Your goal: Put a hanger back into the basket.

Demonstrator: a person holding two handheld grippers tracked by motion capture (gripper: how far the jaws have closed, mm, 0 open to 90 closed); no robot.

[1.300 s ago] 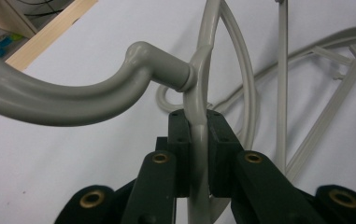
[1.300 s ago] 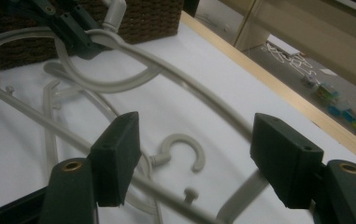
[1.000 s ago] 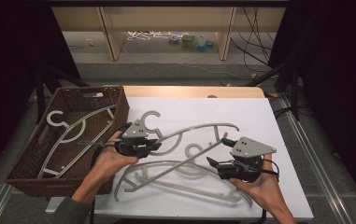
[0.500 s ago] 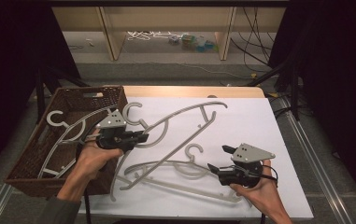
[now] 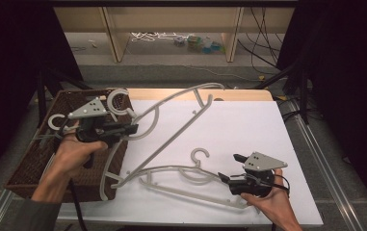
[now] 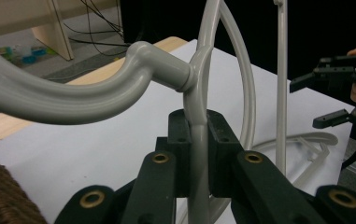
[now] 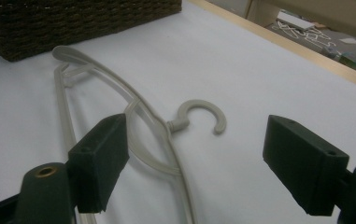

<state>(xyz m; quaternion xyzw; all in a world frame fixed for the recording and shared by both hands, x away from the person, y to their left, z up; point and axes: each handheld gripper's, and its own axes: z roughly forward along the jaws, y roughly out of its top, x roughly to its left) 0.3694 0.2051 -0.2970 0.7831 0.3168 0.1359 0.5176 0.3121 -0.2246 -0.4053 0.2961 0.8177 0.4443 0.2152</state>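
The left gripper (image 5: 132,129) is clamped on the grey plastic coat hanger (image 5: 171,137) just below its hook, holding it raised & tilted above the white table top (image 5: 248,125), its lower end by the dark brown wicker basket (image 5: 32,163). The right gripper (image 5: 229,168) has just been opening its jaws; they stand apart w/ nothing between them, over a second grey hanger lying flat (image 5: 190,180) nearby. More hangers sit in the basket. No legible writing.

I am looking over everything here and finding no writing, label, brand, number or sign that I can read.
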